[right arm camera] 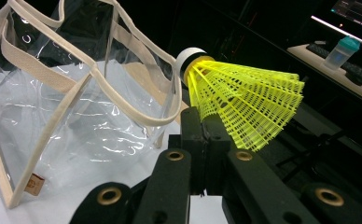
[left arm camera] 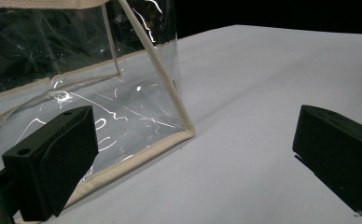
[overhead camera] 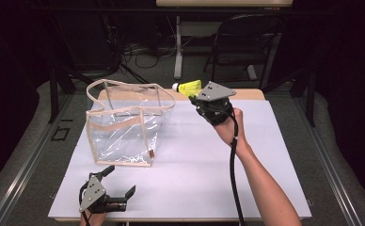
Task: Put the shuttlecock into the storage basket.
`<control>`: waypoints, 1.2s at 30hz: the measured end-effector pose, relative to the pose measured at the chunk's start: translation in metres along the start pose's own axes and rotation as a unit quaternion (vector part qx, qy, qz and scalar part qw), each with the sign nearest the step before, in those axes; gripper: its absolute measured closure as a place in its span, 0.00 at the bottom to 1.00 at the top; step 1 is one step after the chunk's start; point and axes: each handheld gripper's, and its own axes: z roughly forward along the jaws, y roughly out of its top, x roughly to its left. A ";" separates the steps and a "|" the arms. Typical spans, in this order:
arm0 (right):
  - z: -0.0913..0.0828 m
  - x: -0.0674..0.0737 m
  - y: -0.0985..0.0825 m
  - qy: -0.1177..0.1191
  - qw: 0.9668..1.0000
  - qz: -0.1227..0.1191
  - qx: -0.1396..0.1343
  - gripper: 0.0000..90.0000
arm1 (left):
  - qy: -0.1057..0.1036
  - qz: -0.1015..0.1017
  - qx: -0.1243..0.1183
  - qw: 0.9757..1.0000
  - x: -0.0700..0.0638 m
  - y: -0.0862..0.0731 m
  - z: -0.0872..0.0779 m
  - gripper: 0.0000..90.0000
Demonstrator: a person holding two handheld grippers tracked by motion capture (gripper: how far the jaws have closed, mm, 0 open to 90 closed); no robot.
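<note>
A clear plastic bag (overhead camera: 124, 125) with beige trim stands open on the white table (overhead camera: 199, 165), left of centre. A yellow shuttlecock (overhead camera: 186, 87) with a white cork is held in the air just right of the bag's rim, and my right gripper (overhead camera: 197, 99) is shut on its skirt. In the right gripper view the shuttlecock (right arm camera: 244, 100) sticks up from the closed jaws, cork toward the bag (right arm camera: 76, 112). My left gripper (overhead camera: 117, 182) rests open near the table's front edge, below the bag's near corner (left arm camera: 186, 133); nothing is between its jaws.
A black folding chair (overhead camera: 246, 42) and a desk leg (overhead camera: 178, 47) stand beyond the table's far edge. A small tag (overhead camera: 151, 154) hangs at the bag's front right corner. White tabletop stretches to the right of the bag.
</note>
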 end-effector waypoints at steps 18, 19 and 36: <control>0.006 0.001 0.012 0.005 1.000 -0.009 0.001 1.00 | 0.000 0.000 0.000 1.000 0.000 0.000 0.001 0.00; 0.007 0.001 0.013 0.006 1.000 -0.011 0.000 1.00 | 0.000 0.000 0.000 1.000 0.000 0.000 0.001 0.00; 0.020 0.007 0.029 0.017 1.000 -0.021 0.002 1.00 | 0.001 -0.001 0.001 1.000 0.001 0.000 0.000 0.00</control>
